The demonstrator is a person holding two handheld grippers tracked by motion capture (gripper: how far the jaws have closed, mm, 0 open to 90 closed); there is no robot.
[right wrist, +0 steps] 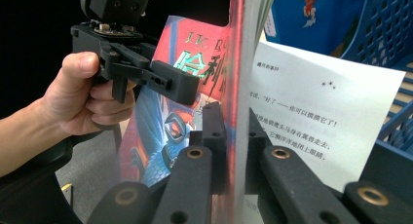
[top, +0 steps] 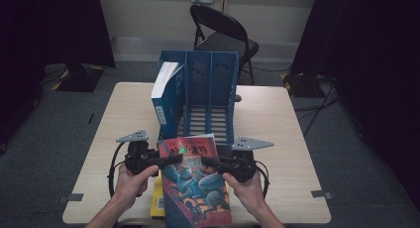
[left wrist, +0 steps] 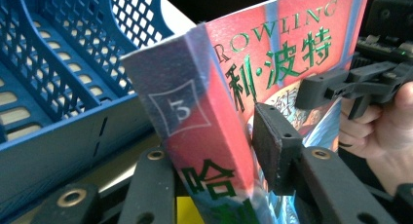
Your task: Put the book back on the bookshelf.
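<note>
Red-covered book point(top: 195, 181) lifted off table point(top: 277, 119) — my left gripper point(top: 166, 161) clamps its spine edge, right gripper point(top: 210, 161) pinches cover. Next, I judge: stand it into blue rack point(top: 210, 84).

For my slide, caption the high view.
Two hand-held grippers, left and right, clamp a red book before a blue file rack.

A file rack point(top: 210, 89) is standing mid-desk point(top: 277, 119), with a book point(top: 166, 96) sitting upright in its leftmost compartment. Before it, another book point(top: 195, 183) is being held between the left gripper point(top: 166, 161) and right gripper point(top: 210, 161). A chair point(top: 223, 34) is standing behind the desk.
</note>
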